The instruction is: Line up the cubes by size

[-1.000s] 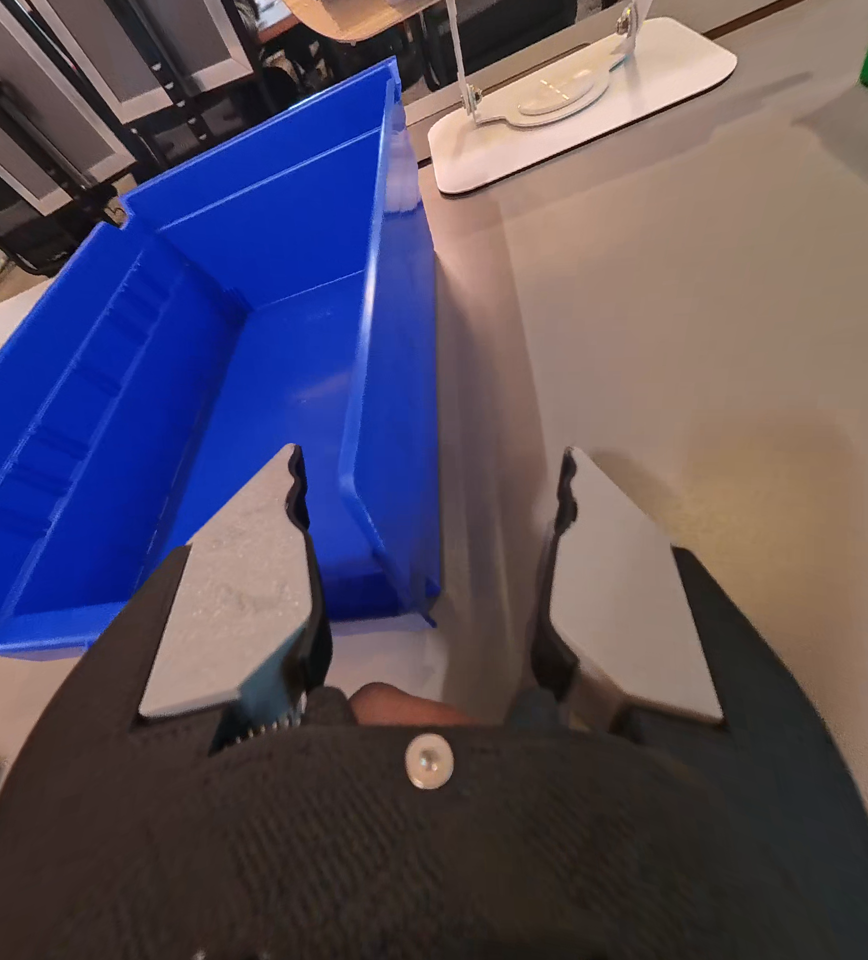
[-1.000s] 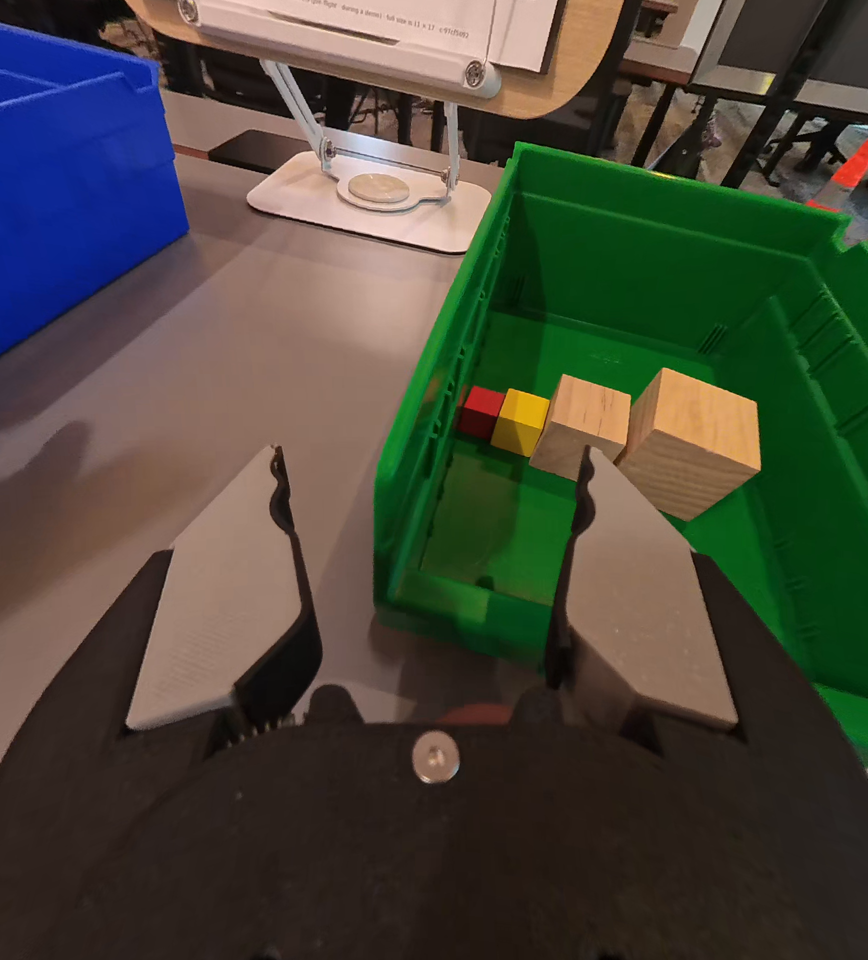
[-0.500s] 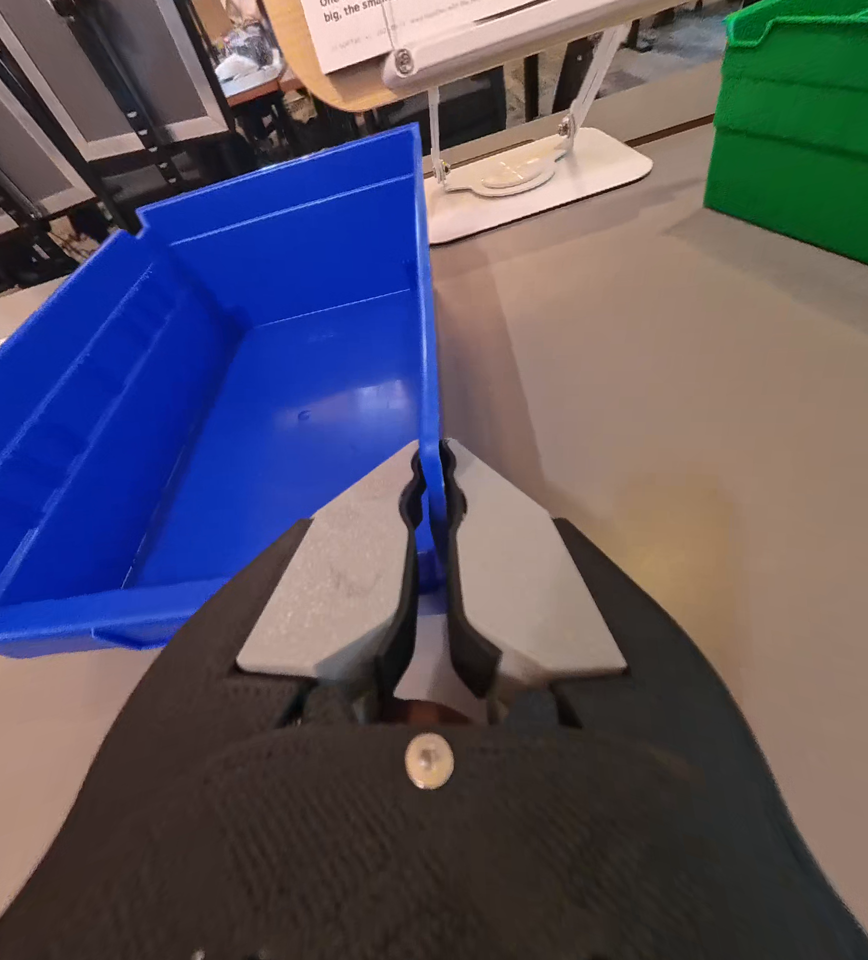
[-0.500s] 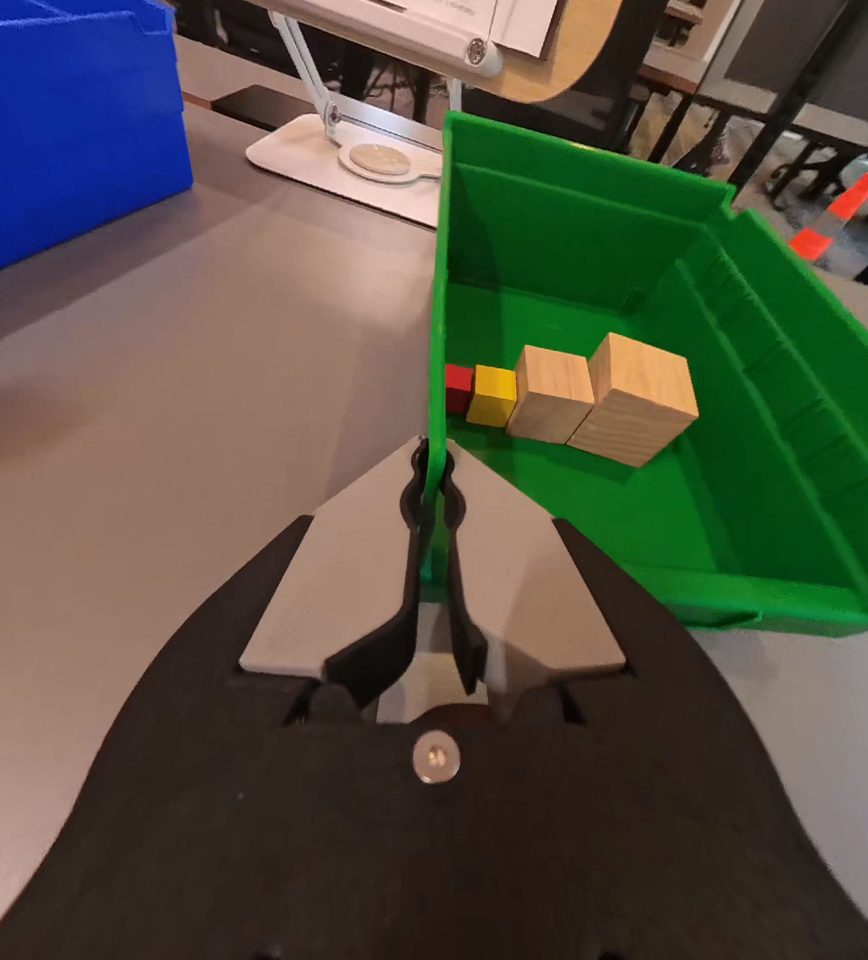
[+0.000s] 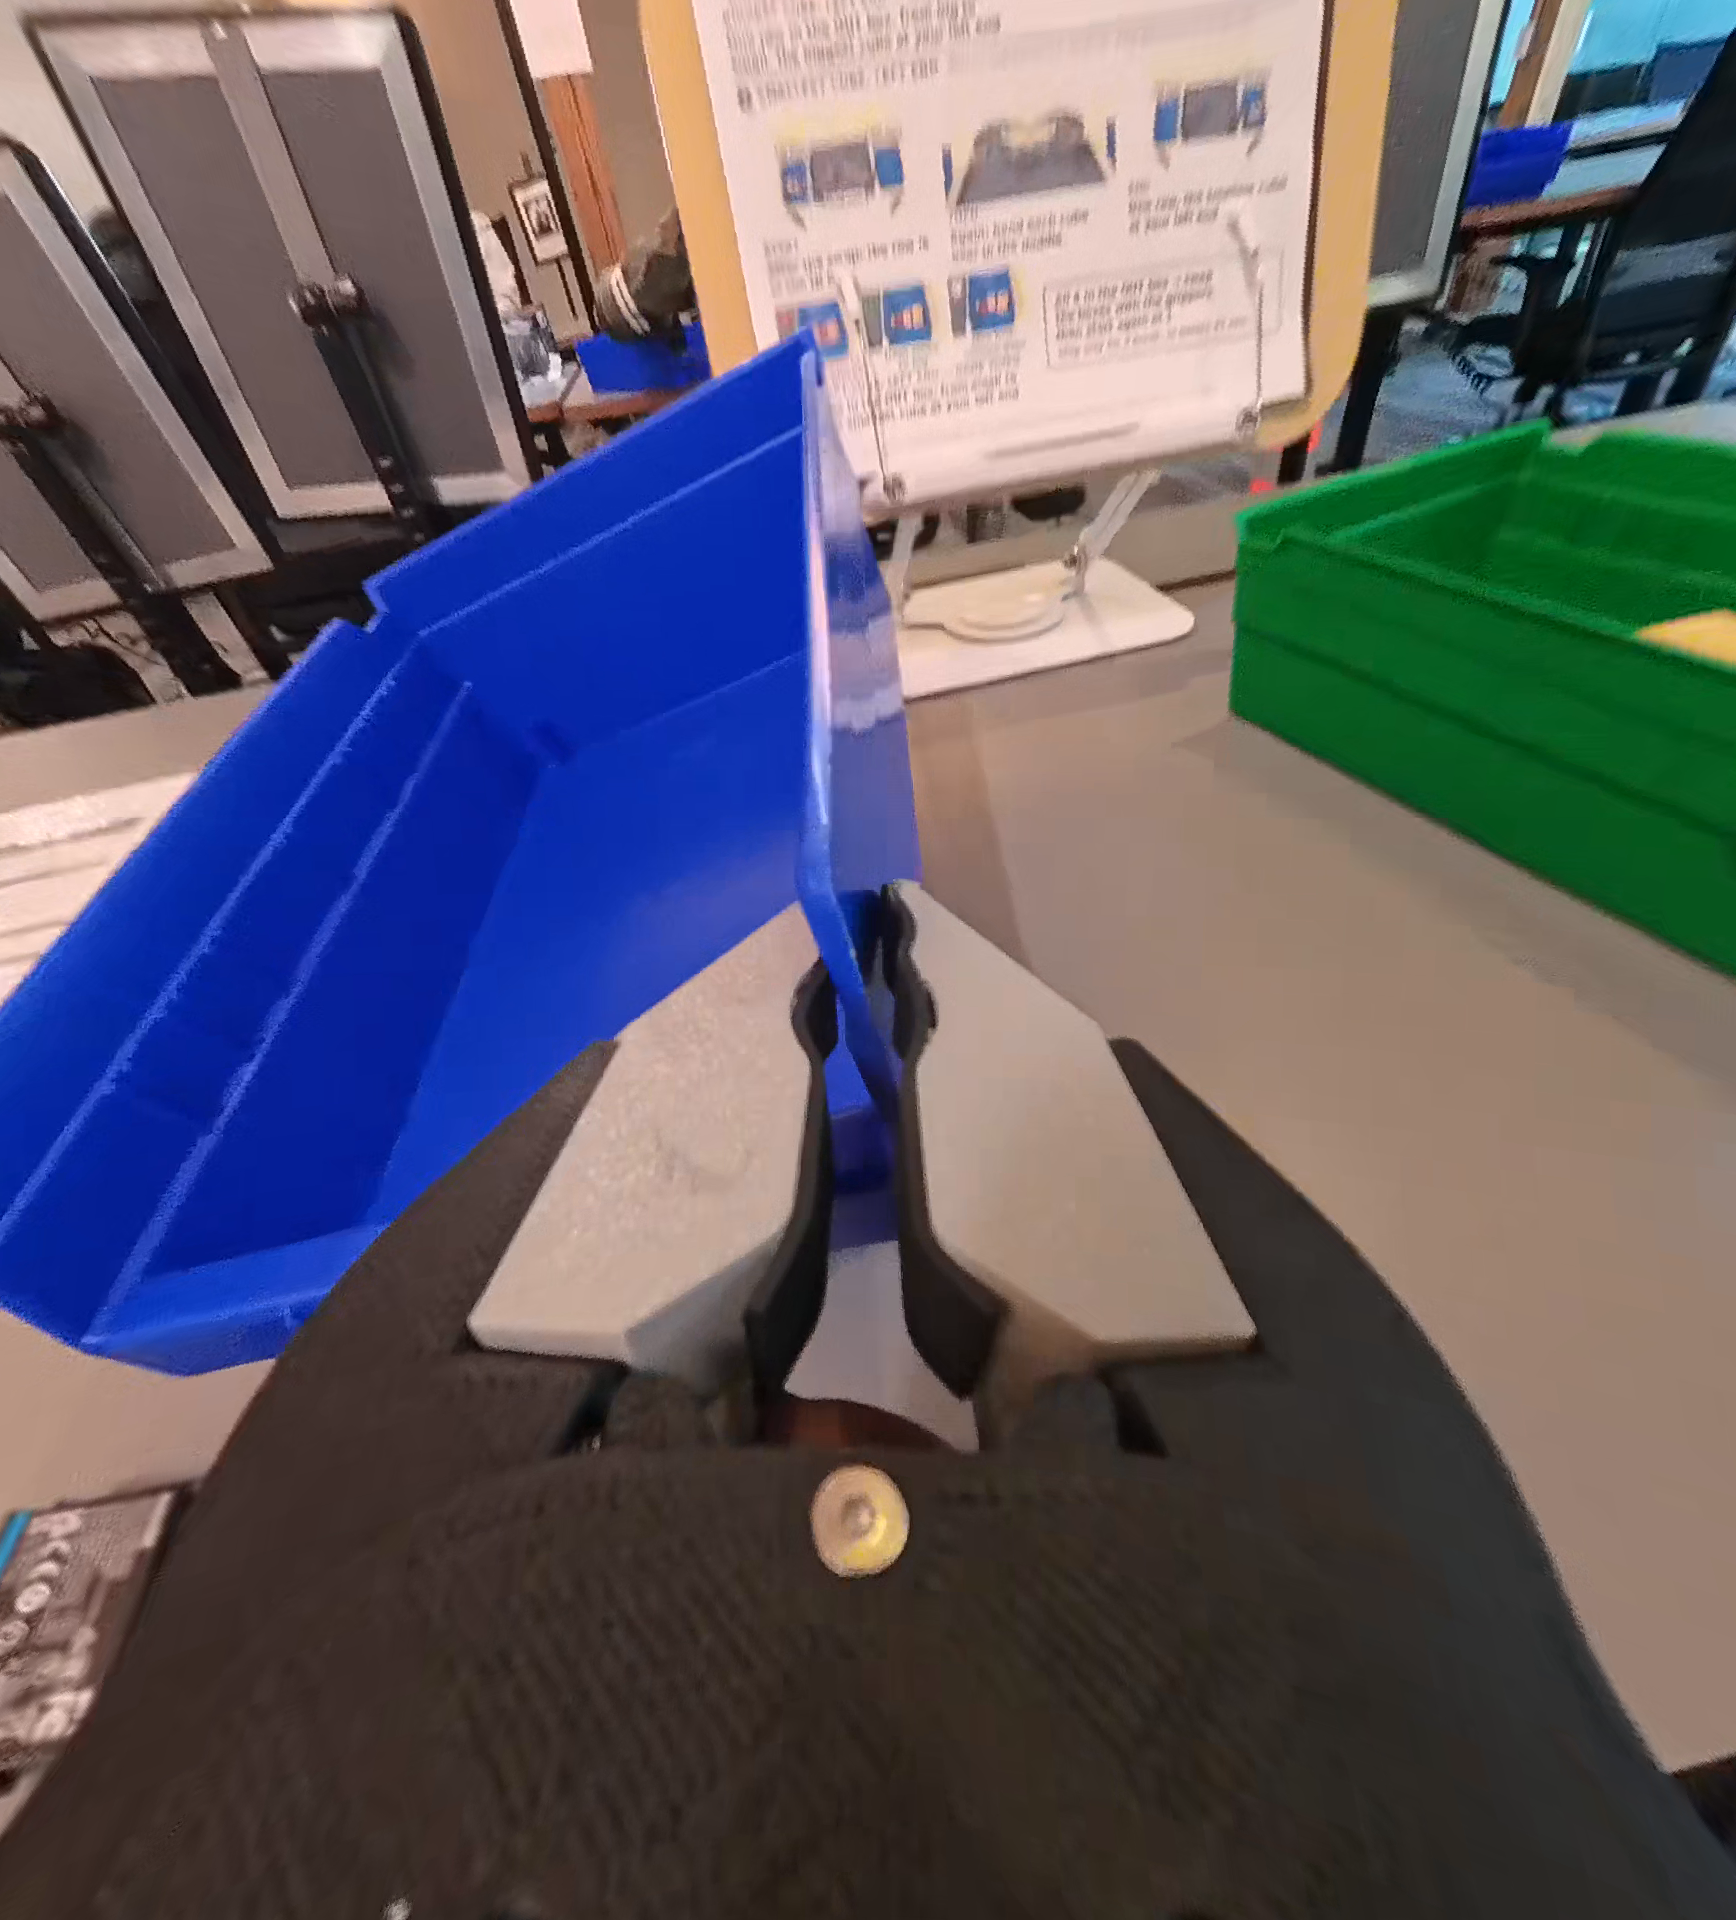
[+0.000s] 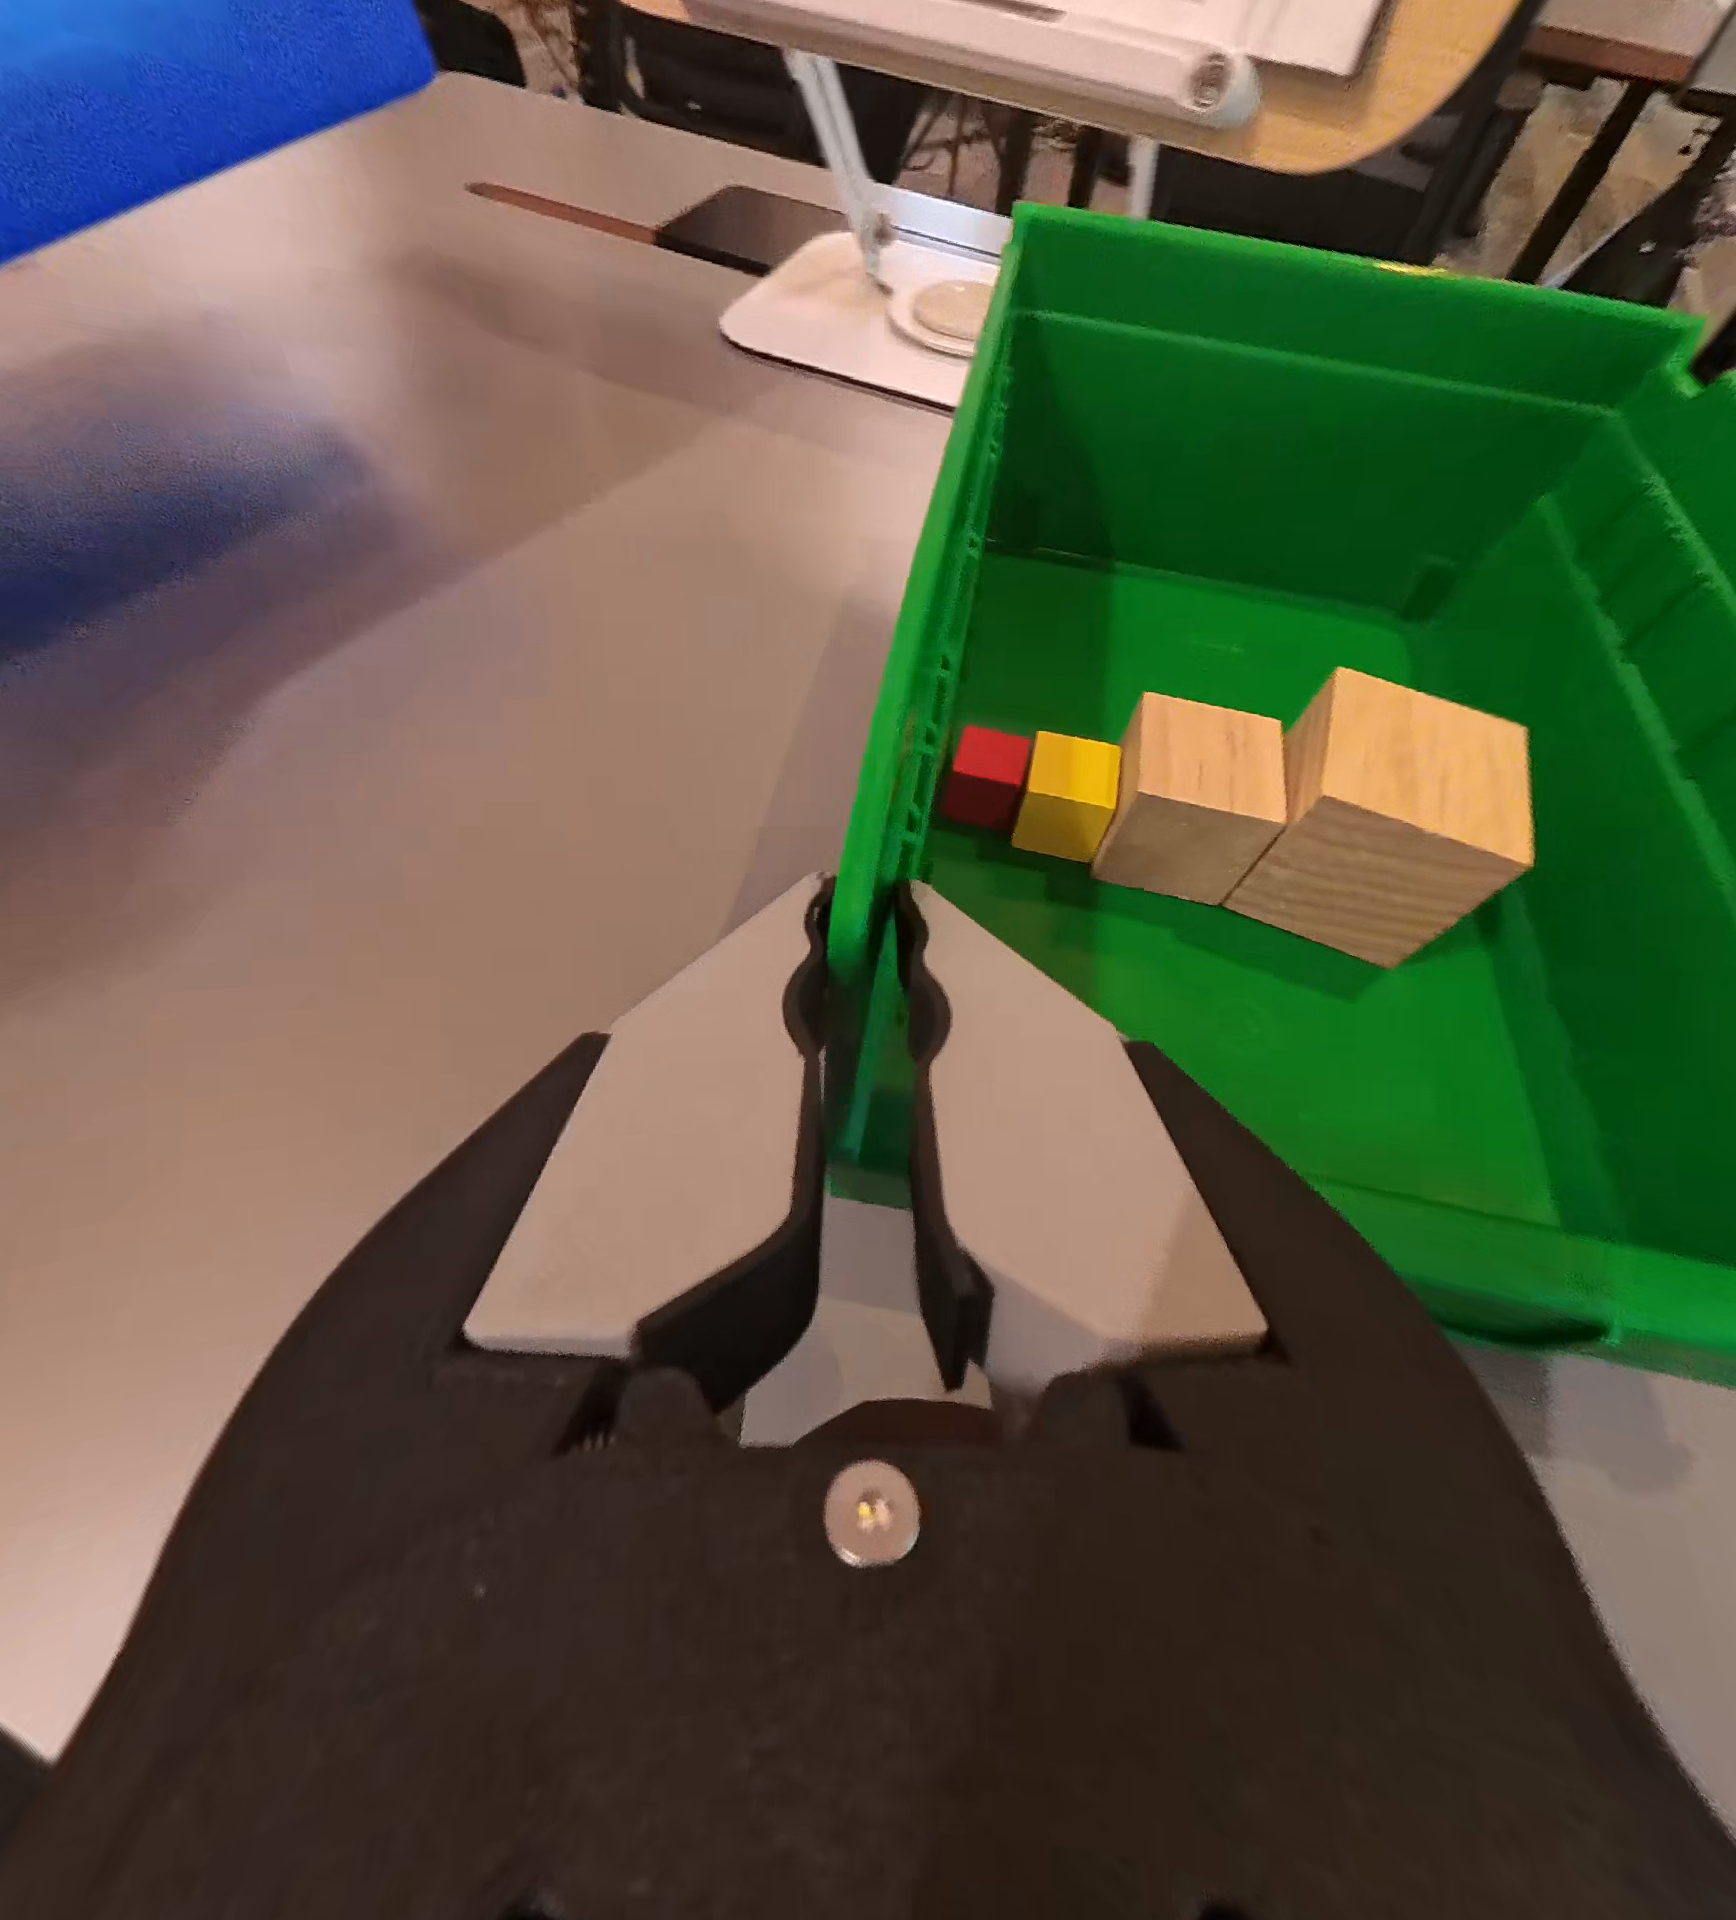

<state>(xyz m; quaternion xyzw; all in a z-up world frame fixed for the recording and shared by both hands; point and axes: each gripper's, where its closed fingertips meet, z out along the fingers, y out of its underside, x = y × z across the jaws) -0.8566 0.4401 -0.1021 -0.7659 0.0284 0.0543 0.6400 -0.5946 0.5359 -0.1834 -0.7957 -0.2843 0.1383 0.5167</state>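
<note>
Several cubes stand in a row inside the green bin (image 6: 1259, 1091), small to large from left to right: a red cube (image 6: 989, 774), a yellow cube (image 6: 1070, 795), a wooden cube (image 6: 1196, 810) and a bigger wooden cube (image 6: 1394, 816). My right gripper (image 6: 862, 914) is shut on the green bin's left wall. My left gripper (image 5: 862, 940) is shut on the right wall of an empty blue bin (image 5: 344, 935), which is tilted up off the table. The green bin also shows in the left wrist view (image 5: 1529, 727).
A white stand (image 5: 1040, 623) carrying an instruction sheet (image 5: 1020, 208) stands at the back between the bins. The grey table (image 6: 376, 831) lies between them. A dark printed card (image 5: 22, 1652) lies at the near left. Chairs and cabinets stand beyond the table.
Both grippers went from open to shut on their bin walls. The blue bin has since lifted and tilted; the green bin has moved with my right gripper.
</note>
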